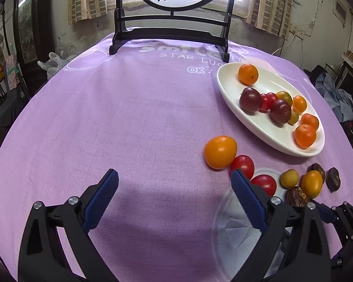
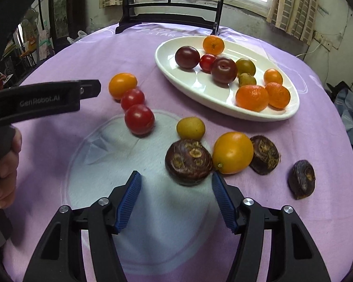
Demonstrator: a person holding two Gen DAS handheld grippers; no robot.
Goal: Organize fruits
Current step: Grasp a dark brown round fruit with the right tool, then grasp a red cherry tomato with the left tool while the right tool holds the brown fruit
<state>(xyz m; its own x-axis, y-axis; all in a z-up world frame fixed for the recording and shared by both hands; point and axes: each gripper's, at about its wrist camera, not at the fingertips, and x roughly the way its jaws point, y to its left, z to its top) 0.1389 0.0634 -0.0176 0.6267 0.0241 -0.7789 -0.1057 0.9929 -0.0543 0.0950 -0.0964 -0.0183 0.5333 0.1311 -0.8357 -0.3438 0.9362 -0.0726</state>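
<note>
A white oval plate (image 2: 176, 80) (image 1: 254, 127) holds several tangerines, plums and small tomatoes. Loose on the purple cloth lie an orange tomato (image 2: 122, 85) (image 1: 220, 152), two red tomatoes (image 2: 139, 119) (image 1: 243, 165), a yellow-green longan (image 2: 190, 128), an orange fruit (image 2: 233, 152) and three dark water chestnuts (image 2: 188, 162). My right gripper (image 2: 176, 195) is open and empty, just short of the nearest chestnut. My left gripper (image 1: 174, 195) is open and empty over bare cloth, its right finger beside the red tomatoes; it also shows in the right wrist view (image 2: 42, 98).
A dark wooden screen stand (image 1: 171, 35) with a round painted panel stands at the table's far edge. The round table (image 1: 106, 117) has a purple printed cloth. Clutter and furniture surround the table.
</note>
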